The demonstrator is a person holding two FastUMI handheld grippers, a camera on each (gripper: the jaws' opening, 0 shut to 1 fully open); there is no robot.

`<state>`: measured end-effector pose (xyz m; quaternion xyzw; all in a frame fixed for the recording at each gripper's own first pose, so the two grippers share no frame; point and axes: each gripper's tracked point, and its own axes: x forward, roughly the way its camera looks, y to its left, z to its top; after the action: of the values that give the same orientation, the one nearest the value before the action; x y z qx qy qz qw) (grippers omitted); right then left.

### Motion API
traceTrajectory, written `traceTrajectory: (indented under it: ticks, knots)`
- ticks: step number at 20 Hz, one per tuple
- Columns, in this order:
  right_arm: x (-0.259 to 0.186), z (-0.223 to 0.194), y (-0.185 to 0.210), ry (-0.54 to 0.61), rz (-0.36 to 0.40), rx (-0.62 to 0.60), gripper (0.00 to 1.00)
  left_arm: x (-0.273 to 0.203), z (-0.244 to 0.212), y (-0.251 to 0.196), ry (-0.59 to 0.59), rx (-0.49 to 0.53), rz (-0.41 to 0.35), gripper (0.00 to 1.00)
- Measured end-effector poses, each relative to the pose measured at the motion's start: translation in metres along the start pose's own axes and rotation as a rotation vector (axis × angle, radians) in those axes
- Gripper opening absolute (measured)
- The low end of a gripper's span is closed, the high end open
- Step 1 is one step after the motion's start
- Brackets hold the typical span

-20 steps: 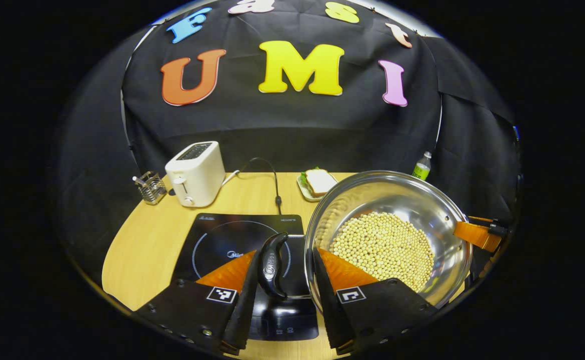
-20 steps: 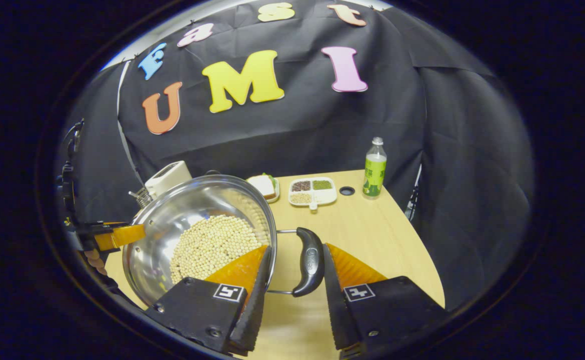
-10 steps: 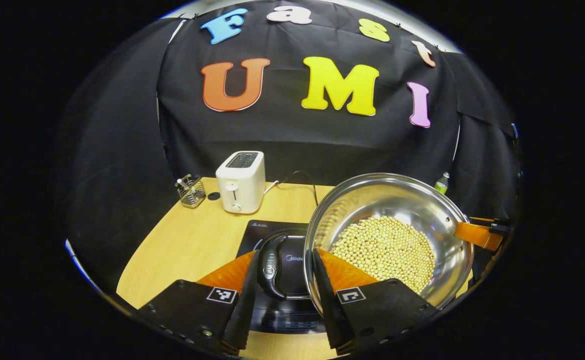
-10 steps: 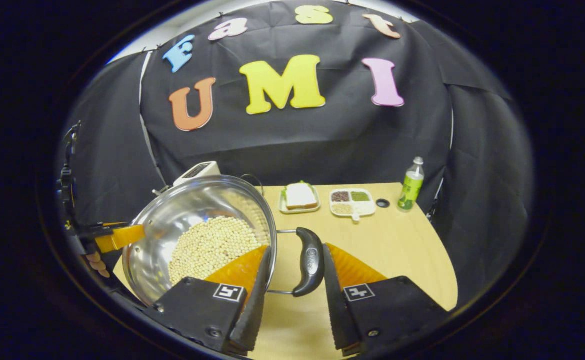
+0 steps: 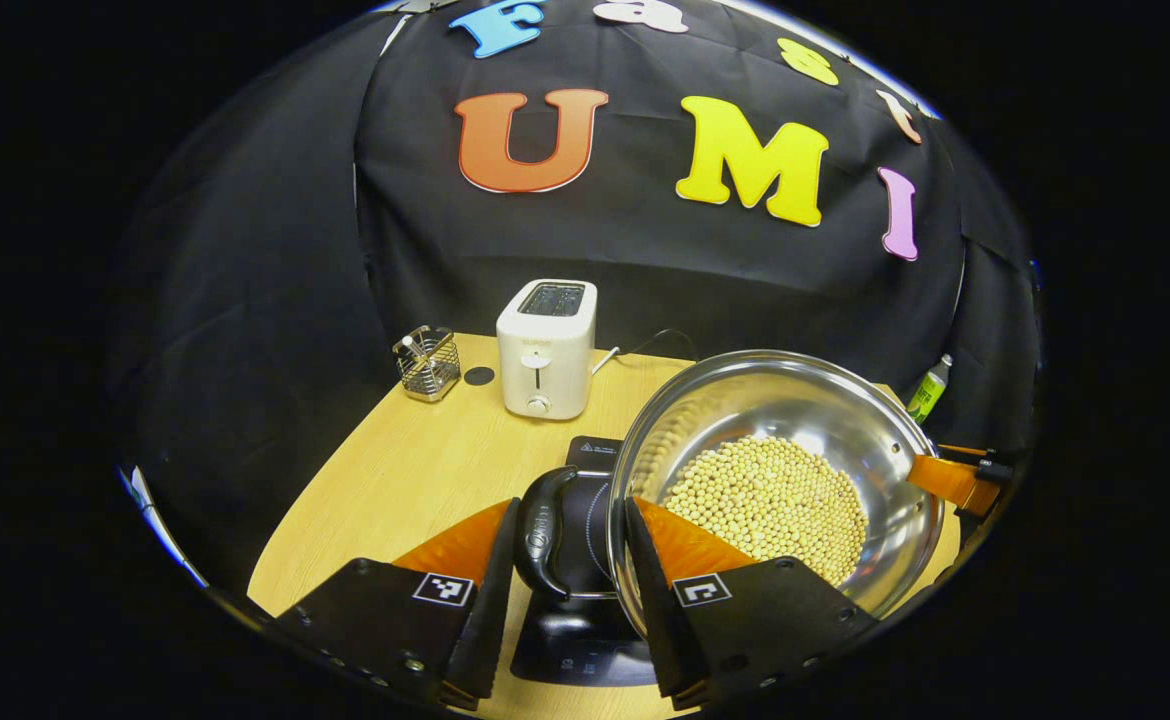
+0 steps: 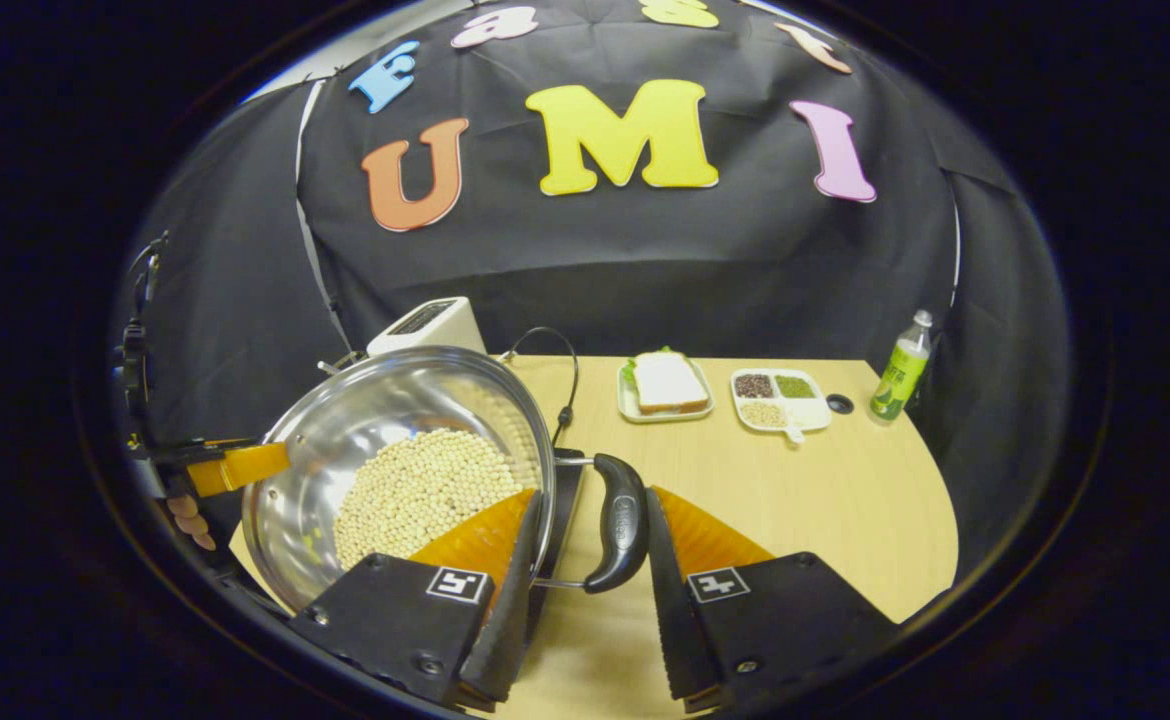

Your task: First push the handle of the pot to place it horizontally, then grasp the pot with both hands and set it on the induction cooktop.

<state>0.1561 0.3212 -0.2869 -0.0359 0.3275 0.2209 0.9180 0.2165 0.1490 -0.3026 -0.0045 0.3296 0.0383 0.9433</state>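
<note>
Between each tool's (image 5: 565,560) (image 6: 585,560) narrowed fingers, one pot (image 5: 775,470) handle, gripped.

A white toaster (image 5: 546,347) stands at the back of the wooden desk (image 5: 415,470), with a wire utensil holder (image 5: 427,363) just beside it. Farther along the back edge sit a plate with a sandwich (image 6: 666,385), a divided dish of grains (image 6: 779,397) and a green-labelled bottle (image 6: 900,366).
</note>
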Motion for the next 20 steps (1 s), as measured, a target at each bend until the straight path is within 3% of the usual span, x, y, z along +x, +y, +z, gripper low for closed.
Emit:
traceTrajectory:
  ticks: [9, 20]
  knots:
    - [0.072, -0.028, 0.013, 0.064, -0.009, 0.019, 0.59, 0.068, -0.025, 0.026, 0.059, 0.004, 0.032, 0.58]
    - [0.089, -0.034, 0.009, 0.022, 0.009, 0.071, 0.58, 0.084, -0.032, 0.024, 0.009, 0.0, 0.01, 0.58]
